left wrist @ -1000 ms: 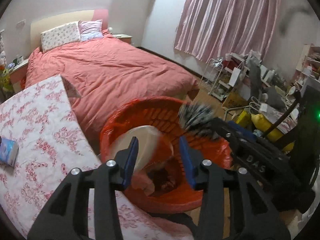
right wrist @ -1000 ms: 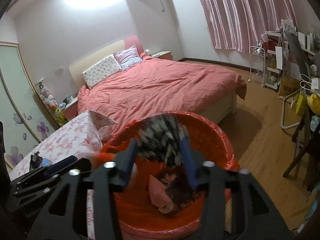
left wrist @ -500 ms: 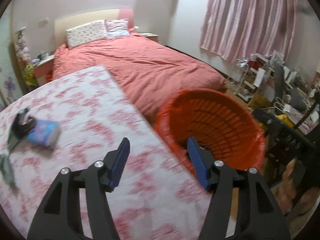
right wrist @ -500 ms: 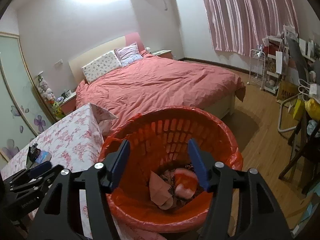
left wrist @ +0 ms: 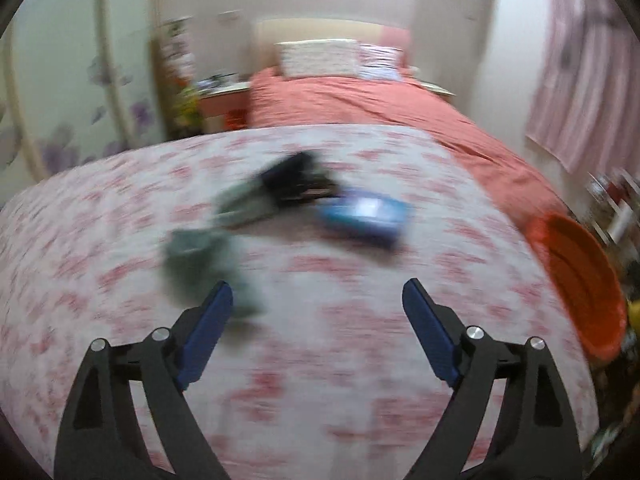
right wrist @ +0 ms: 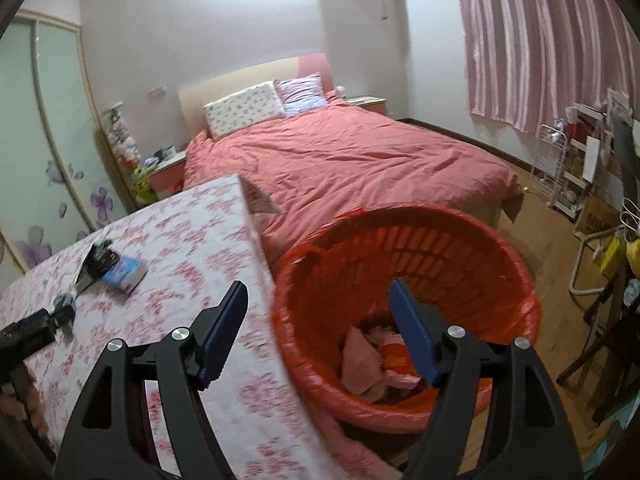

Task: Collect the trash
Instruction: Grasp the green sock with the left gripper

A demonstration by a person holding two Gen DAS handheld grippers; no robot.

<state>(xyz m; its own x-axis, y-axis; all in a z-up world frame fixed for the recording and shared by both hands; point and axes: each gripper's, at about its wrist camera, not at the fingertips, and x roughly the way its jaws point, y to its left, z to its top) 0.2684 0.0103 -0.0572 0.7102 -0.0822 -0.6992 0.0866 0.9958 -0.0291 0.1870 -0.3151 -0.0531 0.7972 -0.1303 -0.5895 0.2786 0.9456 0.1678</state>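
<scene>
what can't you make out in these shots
- Left wrist view: motion blur smears the grey-green item and dark item; their identity is unclear.
- Right wrist view: blue box label too small to read.
- Right wrist view: bin contents partly hidden by the right gripper.

Two pillows [right wrist: 244,114] are counted on one bed [right wrist: 340,160], one orange basket [right wrist: 404,316] beside one table [right wrist: 192,240], and one blue box [right wrist: 124,274] on it.
</scene>
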